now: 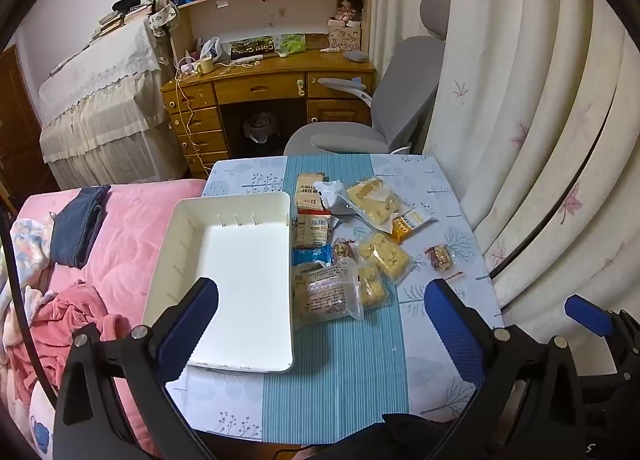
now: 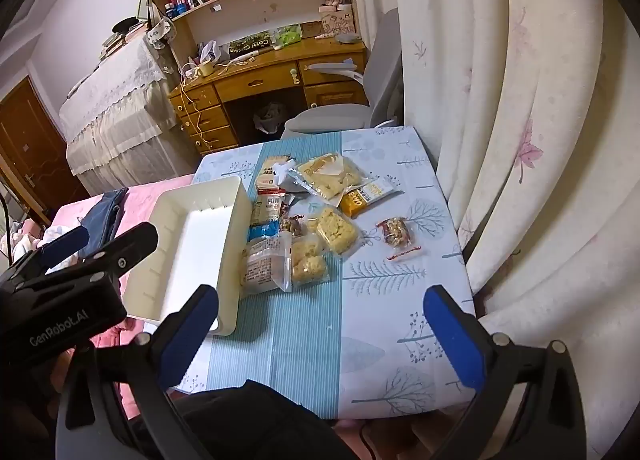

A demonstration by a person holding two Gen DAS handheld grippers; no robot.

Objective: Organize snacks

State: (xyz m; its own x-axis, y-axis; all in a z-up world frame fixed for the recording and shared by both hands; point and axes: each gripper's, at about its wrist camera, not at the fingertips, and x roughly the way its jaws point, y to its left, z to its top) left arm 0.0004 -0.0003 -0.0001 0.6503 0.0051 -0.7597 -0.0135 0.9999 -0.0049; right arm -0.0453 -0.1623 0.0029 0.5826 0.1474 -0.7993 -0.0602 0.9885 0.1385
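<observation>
We hold both grippers above the near edge of the table [image 1: 336, 400], tilted down, with nothing yet picked up. The left gripper [image 1: 320, 320] has its jaws spread as wide as they go and holds nothing; the right gripper [image 2: 320, 324] is the same, wide and bare. In the right view the left one shows at nine o'clock.

Just past the left fingertips lies the white tray [image 1: 240, 260], and nothing is in it. So we judge the sorting has not started: this is the reach for the first packet.

The snacks [image 1: 352, 244] lie in a loose heap at the tray's three o'clock side, several touching its wall. Nearest is a large clear bag [image 1: 326, 294], partly over a yellow cake pack [image 1: 372, 292]. Farther back sit an orange packet [image 2: 360, 197] and, apart at three o'clock, a small nut bar [image 2: 394, 234].

Next we need to lower one gripper onto the nearest bag, close on its body rather than its slack edge, and carry it to nine o'clock into the tray.
</observation>
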